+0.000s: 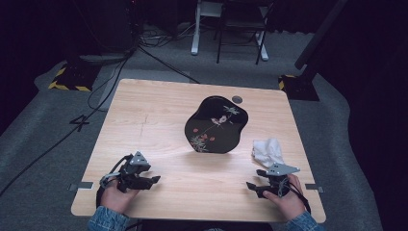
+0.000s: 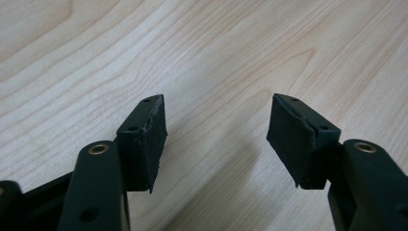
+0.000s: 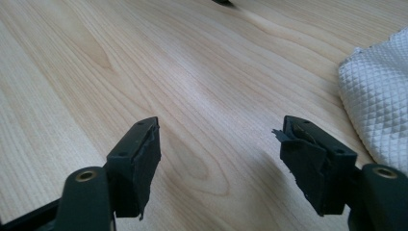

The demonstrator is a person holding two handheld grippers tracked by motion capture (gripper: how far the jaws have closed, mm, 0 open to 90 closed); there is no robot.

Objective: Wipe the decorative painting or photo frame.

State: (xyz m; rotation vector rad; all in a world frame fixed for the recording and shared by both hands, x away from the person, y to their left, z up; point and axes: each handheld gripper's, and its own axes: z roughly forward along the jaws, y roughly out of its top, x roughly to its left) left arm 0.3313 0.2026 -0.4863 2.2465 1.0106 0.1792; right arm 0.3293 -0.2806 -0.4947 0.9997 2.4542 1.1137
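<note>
A black lacquer tray (image 1: 216, 124) with a painted flower and bird design lies in the middle of the wooden table (image 1: 159, 115). A crumpled white cloth (image 1: 267, 151) rests to its right; its quilted weave shows at the right edge of the right gripper view (image 3: 380, 96). My left gripper (image 1: 153, 180) rests near the front left of the table, open, with bare wood between its jaws (image 2: 216, 139). My right gripper (image 1: 252, 186) sits near the front right, just in front of the cloth, open and holding nothing (image 3: 219, 154).
A small grey round disc (image 1: 236, 99) is set in the table behind the tray. Metal brackets (image 1: 81, 186) stick out at the table's side edges. Cables (image 1: 115, 72), a chair (image 1: 240, 29) and stand bases lie on the grey floor beyond.
</note>
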